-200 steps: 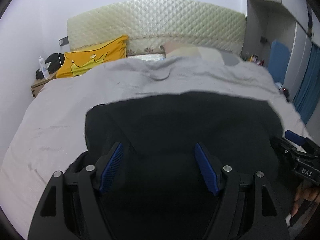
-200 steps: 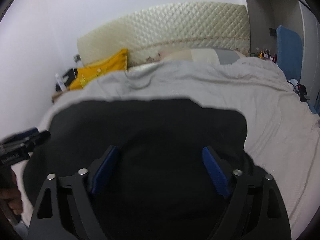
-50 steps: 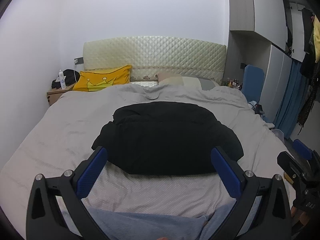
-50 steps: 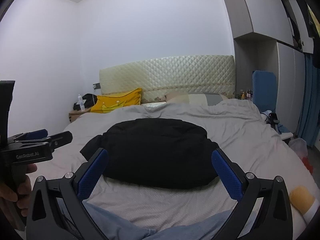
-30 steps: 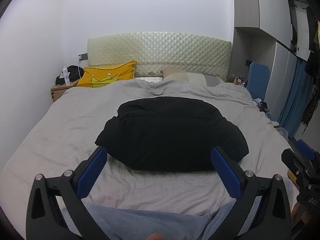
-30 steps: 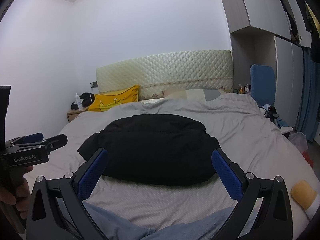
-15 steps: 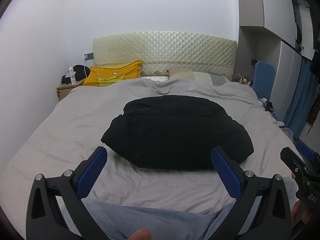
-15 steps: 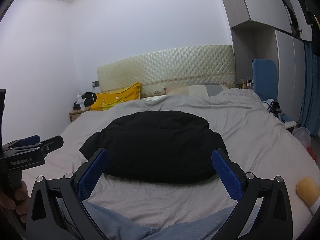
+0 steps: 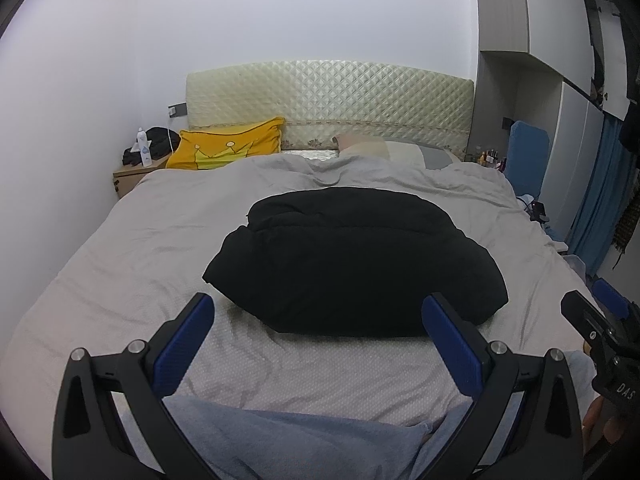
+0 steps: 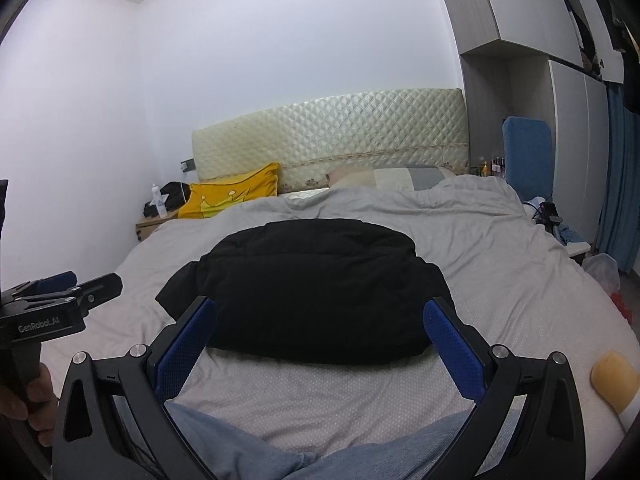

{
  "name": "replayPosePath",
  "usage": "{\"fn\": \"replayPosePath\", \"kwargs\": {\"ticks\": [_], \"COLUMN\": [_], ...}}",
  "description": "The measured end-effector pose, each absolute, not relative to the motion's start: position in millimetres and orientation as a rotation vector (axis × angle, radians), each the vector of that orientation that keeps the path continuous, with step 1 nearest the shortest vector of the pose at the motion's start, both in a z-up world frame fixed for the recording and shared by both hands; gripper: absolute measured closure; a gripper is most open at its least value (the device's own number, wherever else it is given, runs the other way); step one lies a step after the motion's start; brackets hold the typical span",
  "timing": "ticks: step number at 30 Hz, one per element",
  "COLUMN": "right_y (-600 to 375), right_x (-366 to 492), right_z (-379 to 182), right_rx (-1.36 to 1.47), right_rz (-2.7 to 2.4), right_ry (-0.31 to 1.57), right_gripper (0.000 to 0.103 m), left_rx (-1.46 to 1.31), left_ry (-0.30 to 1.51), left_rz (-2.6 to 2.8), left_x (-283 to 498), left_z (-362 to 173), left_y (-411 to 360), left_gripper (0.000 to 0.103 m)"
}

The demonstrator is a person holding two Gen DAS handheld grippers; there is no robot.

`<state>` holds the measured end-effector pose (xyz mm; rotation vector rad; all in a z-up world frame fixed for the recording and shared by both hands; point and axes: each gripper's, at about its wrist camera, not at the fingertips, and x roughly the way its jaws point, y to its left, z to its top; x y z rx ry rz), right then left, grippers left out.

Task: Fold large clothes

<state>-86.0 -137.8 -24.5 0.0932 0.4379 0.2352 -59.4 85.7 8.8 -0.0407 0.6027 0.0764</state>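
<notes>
A black puffy garment (image 9: 356, 260) lies folded into a compact bundle in the middle of the grey bed (image 9: 120, 264). It also shows in the right wrist view (image 10: 312, 288). My left gripper (image 9: 318, 320) is open and empty, held back from the bundle's near edge above the bed. My right gripper (image 10: 320, 322) is open and empty, also short of the bundle. Each gripper shows at the edge of the other's view, the right one (image 9: 600, 328) and the left one (image 10: 60, 304).
A yellow crown pillow (image 9: 228, 148) and a quilted headboard (image 9: 328, 104) are at the far end. A nightstand (image 9: 132, 176) with a bottle stands at the left. A blue chair (image 9: 526, 152) and wardrobe are at the right. My jeans-clad legs (image 9: 300, 440) are below.
Both grippers have pulled back from the garment, which they were pressed over earlier. In the last second they drifted slightly left and lower; the bundle has not moved.
</notes>
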Motion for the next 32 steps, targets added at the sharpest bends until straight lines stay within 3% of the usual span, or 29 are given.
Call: {"fn": "replayPosePath", "kwargs": {"ticks": [32], "right_y": [-141.8], "right_x": [-91.5], "right_z": [-17.5], "right_rx": [0.090], "right_rz": [0.229], "right_ry": [0.416], "right_gripper": [0.000], "left_rx": [-0.040], "left_ry": [0.606], "left_rz": [0.066], "left_x": [-69.6], "left_z": [11.6], "left_y": [80.5], "left_gripper": [0.000]}}
